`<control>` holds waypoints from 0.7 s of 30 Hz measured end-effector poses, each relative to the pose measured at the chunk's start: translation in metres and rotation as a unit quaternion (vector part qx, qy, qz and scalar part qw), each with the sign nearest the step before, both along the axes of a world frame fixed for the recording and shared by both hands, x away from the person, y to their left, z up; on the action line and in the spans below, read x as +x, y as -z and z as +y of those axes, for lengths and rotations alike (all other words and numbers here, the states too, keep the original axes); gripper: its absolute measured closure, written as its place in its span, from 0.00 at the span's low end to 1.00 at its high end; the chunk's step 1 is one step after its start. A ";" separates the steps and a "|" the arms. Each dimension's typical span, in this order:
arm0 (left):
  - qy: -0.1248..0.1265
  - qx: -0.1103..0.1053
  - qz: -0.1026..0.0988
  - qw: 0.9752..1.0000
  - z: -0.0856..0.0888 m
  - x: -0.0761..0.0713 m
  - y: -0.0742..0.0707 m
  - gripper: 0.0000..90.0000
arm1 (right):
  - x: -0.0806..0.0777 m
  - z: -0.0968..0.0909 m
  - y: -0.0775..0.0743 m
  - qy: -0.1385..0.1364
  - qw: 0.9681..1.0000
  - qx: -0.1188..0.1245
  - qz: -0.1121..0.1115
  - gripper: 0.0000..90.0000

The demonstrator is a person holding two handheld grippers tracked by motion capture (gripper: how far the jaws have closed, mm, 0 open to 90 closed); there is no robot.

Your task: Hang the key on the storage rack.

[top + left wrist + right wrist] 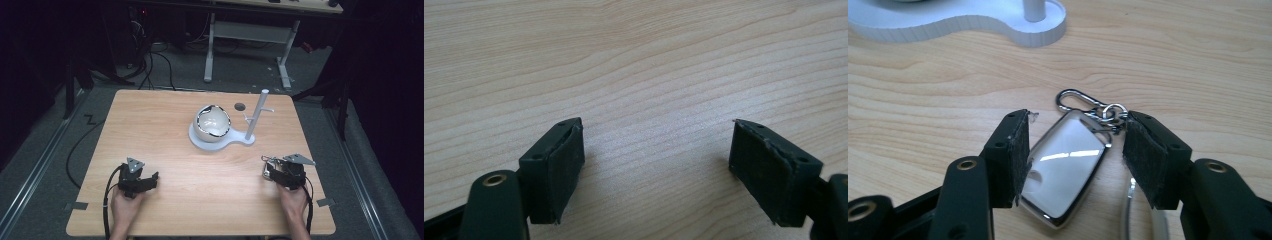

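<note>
Key fob (1068, 167) between right claw (1075, 160), lower edge cropped

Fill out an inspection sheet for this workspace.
Surface: wooden table, bare wood under the left gripper.
Job's things: key fob with clip, lying flat between the right jaws.
Clutter: white stand with pegs; bowl on its base.
Grippers: left gripper open over wood; right gripper open around the fob, left pad at its edge, right pad apart.
Cables: one trails from each gripper; more on the floor behind.
Surroundings: dark room, desk frame beyond.
</note>
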State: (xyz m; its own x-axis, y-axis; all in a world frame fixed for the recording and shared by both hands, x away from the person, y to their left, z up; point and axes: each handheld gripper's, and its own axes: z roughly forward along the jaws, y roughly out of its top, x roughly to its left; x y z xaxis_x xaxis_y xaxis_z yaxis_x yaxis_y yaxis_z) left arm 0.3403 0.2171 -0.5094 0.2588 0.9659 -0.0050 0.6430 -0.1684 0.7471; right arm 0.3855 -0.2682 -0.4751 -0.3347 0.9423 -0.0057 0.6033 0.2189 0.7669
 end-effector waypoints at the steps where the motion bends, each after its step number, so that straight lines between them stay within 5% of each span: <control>1: 0.000 0.000 0.000 1.000 0.000 0.000 0.000 0.25 | 0.001 0.002 0.001 -0.001 1.000 0.001 0.005 0.49; 13: 0.000 0.000 0.000 1.000 0.000 0.000 0.000 0.25 | 0.012 0.008 0.011 0.013 0.999 -0.005 0.044 0.44; 21: 0.000 0.000 0.000 1.000 0.000 0.000 0.000 0.25 | 0.019 0.014 0.020 0.027 0.997 -0.030 0.062 0.42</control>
State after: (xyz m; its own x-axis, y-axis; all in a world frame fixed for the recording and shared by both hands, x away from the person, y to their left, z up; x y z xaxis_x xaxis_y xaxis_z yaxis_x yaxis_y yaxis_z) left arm 0.3407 0.2172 -0.5095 0.2597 0.9657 -0.0060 0.6429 -0.1683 0.7472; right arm 0.4047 -0.2539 -0.4946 -0.2850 0.9582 -0.0247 0.7053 0.2271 0.6716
